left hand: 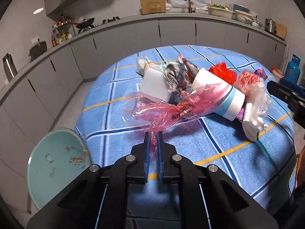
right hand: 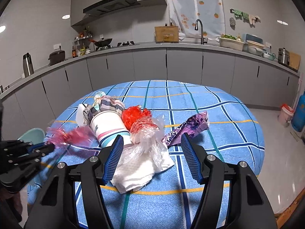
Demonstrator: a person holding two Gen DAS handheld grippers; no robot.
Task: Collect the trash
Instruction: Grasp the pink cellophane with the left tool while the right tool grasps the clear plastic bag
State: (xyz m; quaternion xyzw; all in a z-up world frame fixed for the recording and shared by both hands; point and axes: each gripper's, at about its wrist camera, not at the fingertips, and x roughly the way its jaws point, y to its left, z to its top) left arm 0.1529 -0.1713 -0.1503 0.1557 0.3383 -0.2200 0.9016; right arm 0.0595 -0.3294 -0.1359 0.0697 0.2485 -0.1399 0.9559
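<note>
Round desk (left hand: 238,164) draped in a blue checked cloth, set in a grey kitchen with a long run of cabinets (right hand: 183,66) behind. At the centre of the desk, a heap of trash: a white paper cup (left hand: 219,93) with pink and blue stripes lying on its side, a second white cup (left hand: 154,84) just behind it, crumpled patterned wrapping (left hand: 177,76) between the two, a red net bag (left hand: 223,72), clear plastic film (right hand: 150,143) over a white tissue (right hand: 137,173), and a purple snack wrapper (right hand: 188,127) off to the right. Left tongs (left hand: 153,135) clenched on the tail of a pink cellophane wrapper (left hand: 167,110), which stretches from the fingertips to the striped cup and touches it. Right tongs (right hand: 151,141) released, jaws spread wide, poised around the plastic film and tissue, the left pad near the tissue's edge; contact not clear. Pale green round stool (left hand: 55,164) just beside the desk at lower left.
</note>
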